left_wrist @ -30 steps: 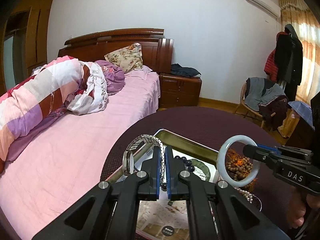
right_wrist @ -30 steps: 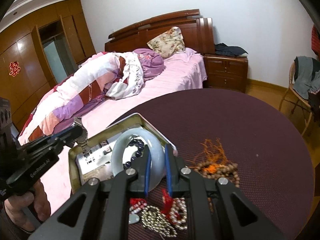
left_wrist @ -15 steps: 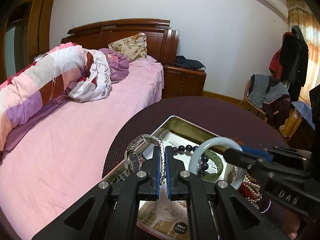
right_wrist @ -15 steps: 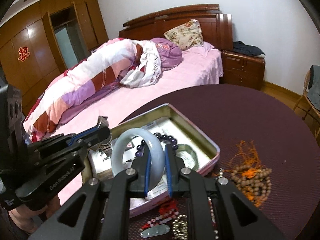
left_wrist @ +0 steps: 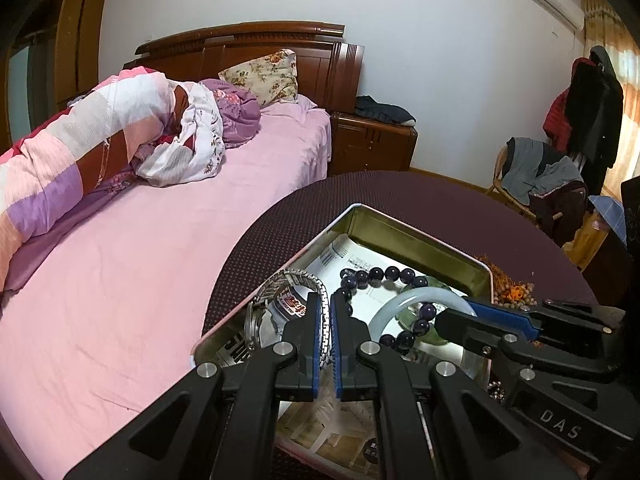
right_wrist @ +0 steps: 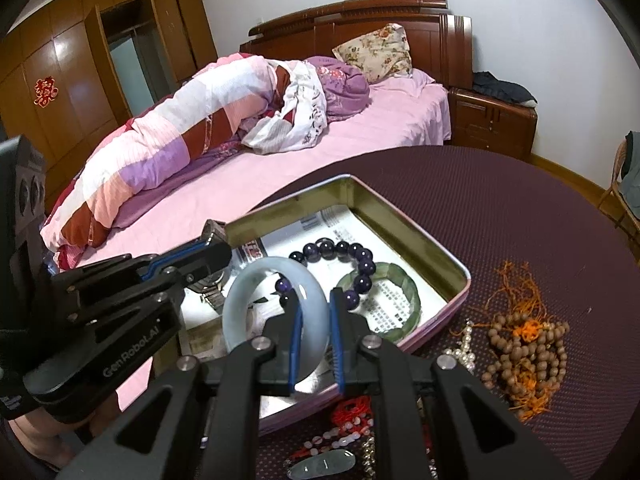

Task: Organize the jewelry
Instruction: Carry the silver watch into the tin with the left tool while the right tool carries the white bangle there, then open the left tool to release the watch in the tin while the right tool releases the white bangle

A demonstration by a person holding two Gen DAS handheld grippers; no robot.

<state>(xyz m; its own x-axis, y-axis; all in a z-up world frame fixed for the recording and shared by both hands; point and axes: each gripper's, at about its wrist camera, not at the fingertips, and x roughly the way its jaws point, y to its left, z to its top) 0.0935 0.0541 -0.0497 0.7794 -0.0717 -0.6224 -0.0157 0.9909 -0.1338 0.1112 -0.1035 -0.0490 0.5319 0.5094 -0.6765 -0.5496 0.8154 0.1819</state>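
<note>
Over the tin (right_wrist: 424, 254): left gripper (left_wrist: 329, 308) clamps steel watch (left_wrist: 298, 284), right gripper (right_wrist: 315, 312) pale bangle (right_wrist: 256, 288)

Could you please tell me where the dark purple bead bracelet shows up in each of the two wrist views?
Left wrist view: the dark purple bead bracelet lies right of centre, inside the metal tin, partly behind the pale bangle.
Right wrist view: the bracelet sits at centre, in the tin, just beyond the bangle.
Shared landmark: the floral pillow on the bed.
</note>
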